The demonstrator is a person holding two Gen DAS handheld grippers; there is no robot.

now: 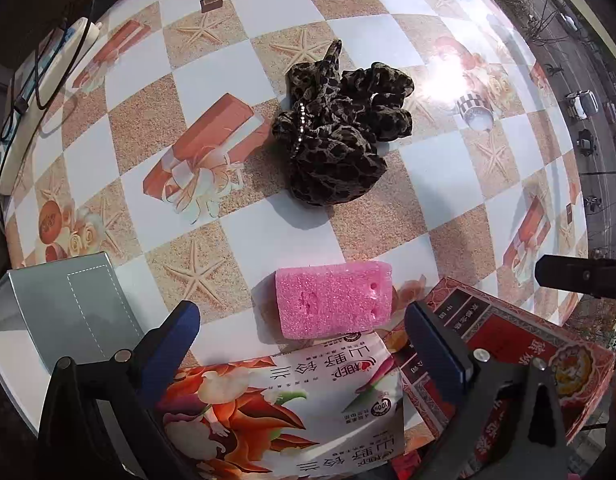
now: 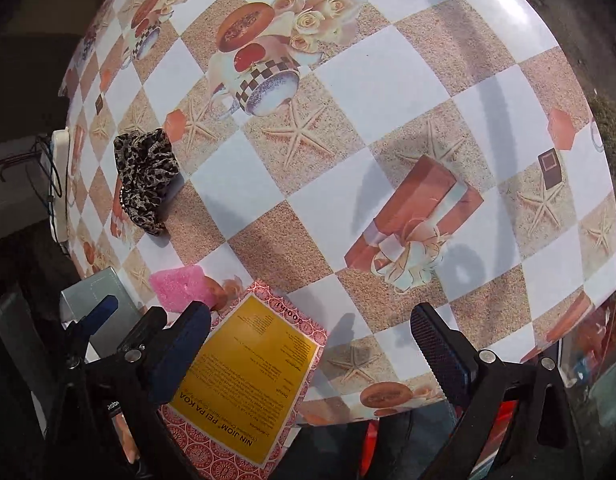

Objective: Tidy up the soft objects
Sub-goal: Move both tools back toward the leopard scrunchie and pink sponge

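Note:
A pink sponge (image 1: pixel 334 298) lies on the patterned tablecloth, just ahead of my left gripper (image 1: pixel 303 334), which is open and empty with the sponge between and beyond its blue fingertips. A leopard-print scrunchie (image 1: pixel 340 128) lies farther out, mid-table. A floral tissue pack (image 1: pixel 291 408) lies under the left gripper. In the right wrist view the sponge (image 2: pixel 179 286) and the scrunchie (image 2: pixel 145 174) show at the left. My right gripper (image 2: pixel 312 334) is open and empty above the table's near edge, over a red and yellow box (image 2: pixel 247 384).
A grey box (image 1: pixel 67 316) stands at the near left. The red box (image 1: pixel 508 344) lies at the near right. A white power strip with cables (image 1: pixel 43 80) sits at the far left edge. The table (image 2: pixel 408 80) ends at the right.

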